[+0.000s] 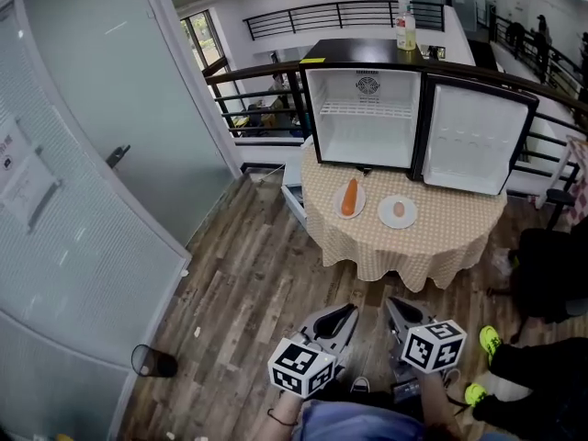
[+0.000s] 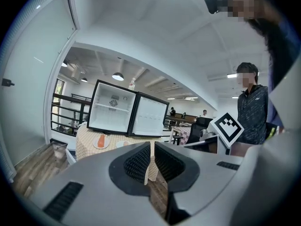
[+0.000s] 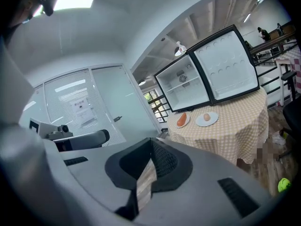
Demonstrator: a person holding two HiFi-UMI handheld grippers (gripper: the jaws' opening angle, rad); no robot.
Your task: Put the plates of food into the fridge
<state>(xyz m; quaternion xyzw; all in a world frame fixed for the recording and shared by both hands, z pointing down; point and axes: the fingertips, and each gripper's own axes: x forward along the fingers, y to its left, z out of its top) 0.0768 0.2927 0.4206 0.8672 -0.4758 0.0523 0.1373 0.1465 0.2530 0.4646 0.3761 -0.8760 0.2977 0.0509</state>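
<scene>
A small fridge stands with its door swung open on a round table with a checked cloth. In front of it sit a white plate with a carrot and a white plate with an egg. Both plates also show far off in the left gripper view, the carrot plate, and in the right gripper view, the carrot plate and egg plate. My left gripper and right gripper hang shut and empty well short of the table.
A glass partition with a door handle runs along the left. A black railing stands behind the table. A dark round object lies on the wood floor. A person stands at the right; a shoe is nearby.
</scene>
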